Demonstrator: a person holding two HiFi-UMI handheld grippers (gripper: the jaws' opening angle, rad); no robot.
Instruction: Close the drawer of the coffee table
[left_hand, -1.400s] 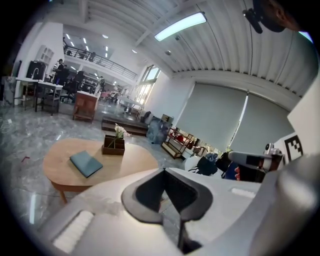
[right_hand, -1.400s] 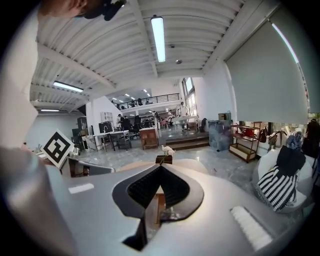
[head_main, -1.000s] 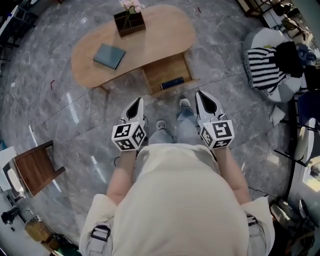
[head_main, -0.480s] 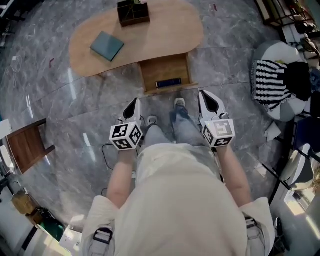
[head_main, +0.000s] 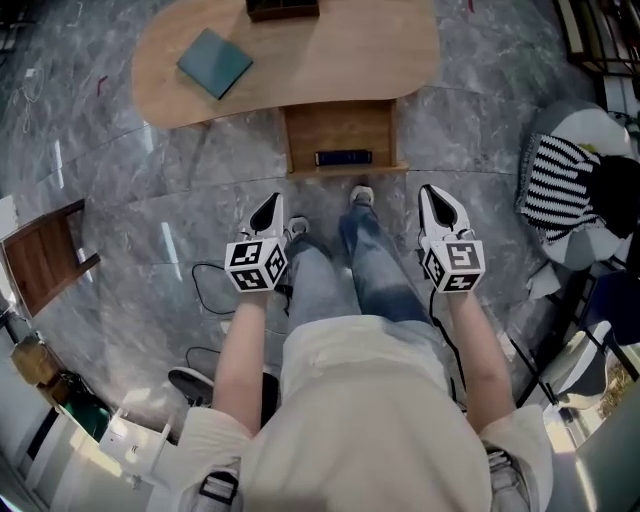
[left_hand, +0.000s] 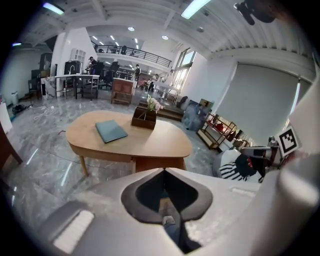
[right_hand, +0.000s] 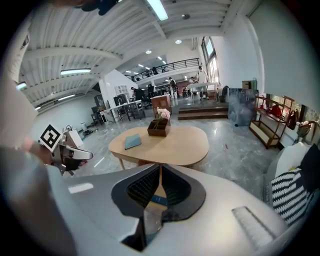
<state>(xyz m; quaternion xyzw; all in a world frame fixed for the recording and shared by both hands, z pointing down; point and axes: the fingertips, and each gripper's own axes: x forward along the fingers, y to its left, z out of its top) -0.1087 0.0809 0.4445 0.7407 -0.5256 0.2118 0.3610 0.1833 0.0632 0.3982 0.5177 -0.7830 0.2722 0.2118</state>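
The oval wooden coffee table (head_main: 330, 60) stands at the top of the head view. Its drawer (head_main: 340, 128) is pulled out toward me, with a dark blue box (head_main: 343, 157) lying in it. My left gripper (head_main: 268, 203) is shut and empty, short of the drawer and to its left. My right gripper (head_main: 437, 192) hangs to the drawer's right; its jaws are opening from a near-closed stand, with nothing between them. Both gripper views look past the jaw tips, the left gripper (left_hand: 164, 170) and the right gripper (right_hand: 160, 167), at the table (left_hand: 150, 142) (right_hand: 175, 142).
On the tabletop lie a teal book (head_main: 214, 62) and a dark box of flowers (head_main: 282, 8). My shoes (head_main: 362, 196) stand just before the drawer front. A wooden chair (head_main: 40, 262) is at the left, a striped cushion (head_main: 555, 185) at the right, cables (head_main: 205, 285) on the floor.
Both grippers have sunk lower and spread a little apart. The table and drawer have slid up the head view as the person steps closer and bends the knees.
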